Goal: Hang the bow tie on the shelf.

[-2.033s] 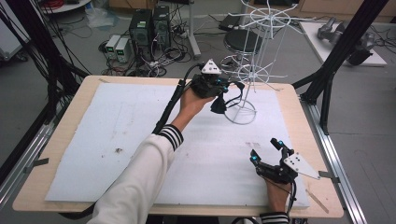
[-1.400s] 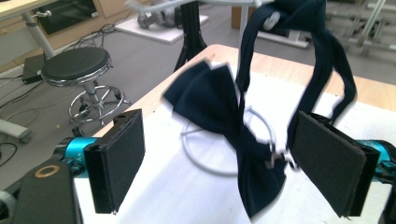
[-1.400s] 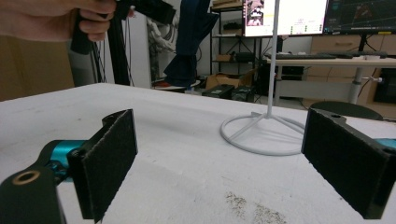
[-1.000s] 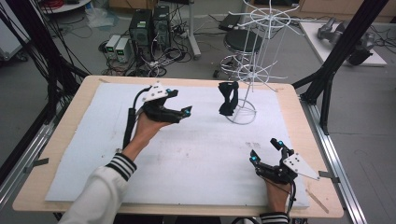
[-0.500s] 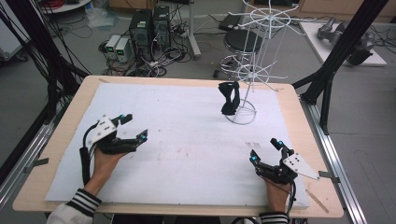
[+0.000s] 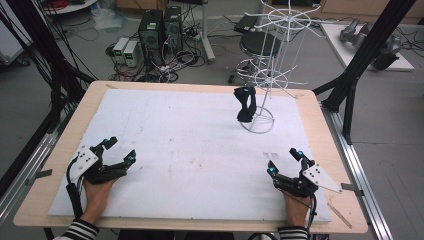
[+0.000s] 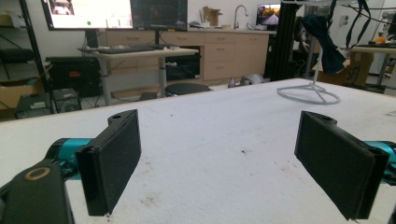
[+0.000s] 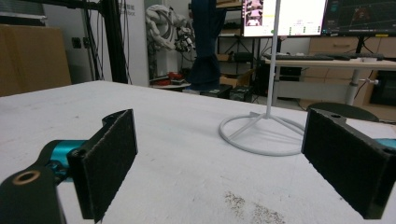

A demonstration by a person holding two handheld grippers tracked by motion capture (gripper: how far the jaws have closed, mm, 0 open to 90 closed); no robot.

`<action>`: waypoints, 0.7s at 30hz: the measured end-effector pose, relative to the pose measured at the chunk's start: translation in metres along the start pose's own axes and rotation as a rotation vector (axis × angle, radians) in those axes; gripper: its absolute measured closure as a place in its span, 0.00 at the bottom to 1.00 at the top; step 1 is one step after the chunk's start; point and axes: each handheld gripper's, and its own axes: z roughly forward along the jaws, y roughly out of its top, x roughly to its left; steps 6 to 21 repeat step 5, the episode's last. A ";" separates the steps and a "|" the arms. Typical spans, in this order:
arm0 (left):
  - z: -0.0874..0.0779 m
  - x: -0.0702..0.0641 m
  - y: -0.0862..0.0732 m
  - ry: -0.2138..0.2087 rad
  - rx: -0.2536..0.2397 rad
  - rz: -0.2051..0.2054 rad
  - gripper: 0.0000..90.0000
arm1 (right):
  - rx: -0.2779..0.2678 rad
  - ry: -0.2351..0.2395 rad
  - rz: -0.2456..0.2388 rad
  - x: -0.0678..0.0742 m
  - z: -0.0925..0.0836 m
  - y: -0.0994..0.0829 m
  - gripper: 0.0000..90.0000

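The left gripper [image 6: 120, 152] has drawn back from the white wire rack [image 6: 265, 80] to the table's near left corner, jaws spread and empty. The dark bow tie [image 6: 245, 104] now hangs on the rack, far side of the white mat [image 6: 190, 145]. The right gripper [image 6: 284, 161] rests unmoved, jaws spread, at the near right; bare mat lies between both grippers and the rack.

Even, bright indoor light, soft faint shadows, slightly grainy frames, glaring monitor screens [image 7: 88, 13] behind.
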 end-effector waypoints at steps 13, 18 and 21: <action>-0.001 0.000 -0.001 0.010 -0.011 -0.002 0.17 | 0.001 -0.002 -0.002 0.001 0.000 0.000 0.11; -0.001 0.000 -0.001 0.010 -0.011 -0.002 0.17 | 0.001 -0.002 -0.002 0.001 0.000 0.000 0.11; -0.001 0.000 -0.001 0.010 -0.011 -0.002 0.17 | 0.001 -0.002 -0.002 0.001 0.000 0.000 0.11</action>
